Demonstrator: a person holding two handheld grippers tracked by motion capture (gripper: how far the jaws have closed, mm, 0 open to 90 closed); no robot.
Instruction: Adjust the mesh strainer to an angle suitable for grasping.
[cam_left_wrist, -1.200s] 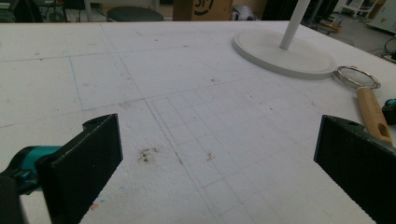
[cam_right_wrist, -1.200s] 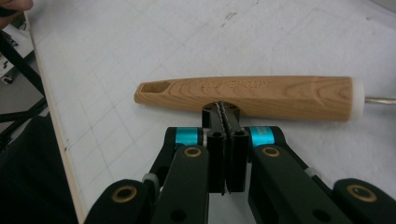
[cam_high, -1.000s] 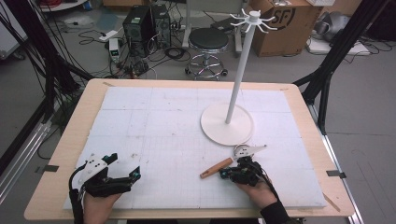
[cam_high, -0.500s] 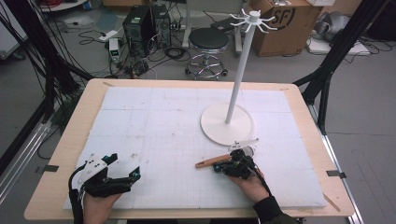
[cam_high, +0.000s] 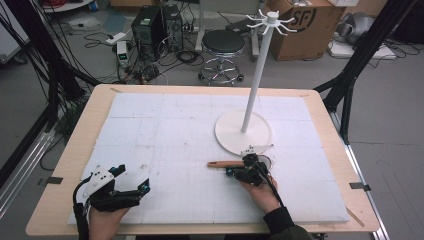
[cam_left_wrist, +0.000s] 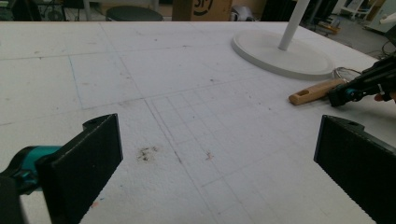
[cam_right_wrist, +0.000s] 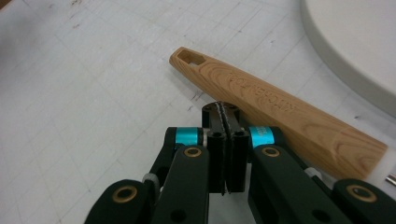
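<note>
A whisk with a wooden handle (cam_high: 219, 164) lies on the white foam mat, its wire end (cam_high: 263, 161) close to the white stand's round base (cam_high: 243, 134). My right gripper (cam_high: 230, 172) is shut just on the near side of the handle. In the right gripper view the jaws (cam_right_wrist: 221, 112) are pressed together with nothing between them, and the handle (cam_right_wrist: 261, 98) lies alongside their tips. My left gripper (cam_high: 131, 178) rests open at the mat's front left. Its jaws (cam_left_wrist: 219, 158) stand wide apart over bare mat, with the handle (cam_left_wrist: 315, 91) and the right gripper (cam_left_wrist: 357, 86) farther off.
The white stand's pole (cam_high: 255, 75) rises from its base to hooks (cam_high: 272, 20) at the top. The foam mat (cam_high: 170, 125) covers most of the wooden table (cam_high: 80, 130). Behind the table are a stool (cam_high: 222, 45), a cardboard box (cam_high: 305, 25) and cables on the floor.
My right gripper has moved away from the table's front edge, toward the stand. The whisk handle has shifted the same way and turned to lie nearly level. The left gripper has stayed put.
</note>
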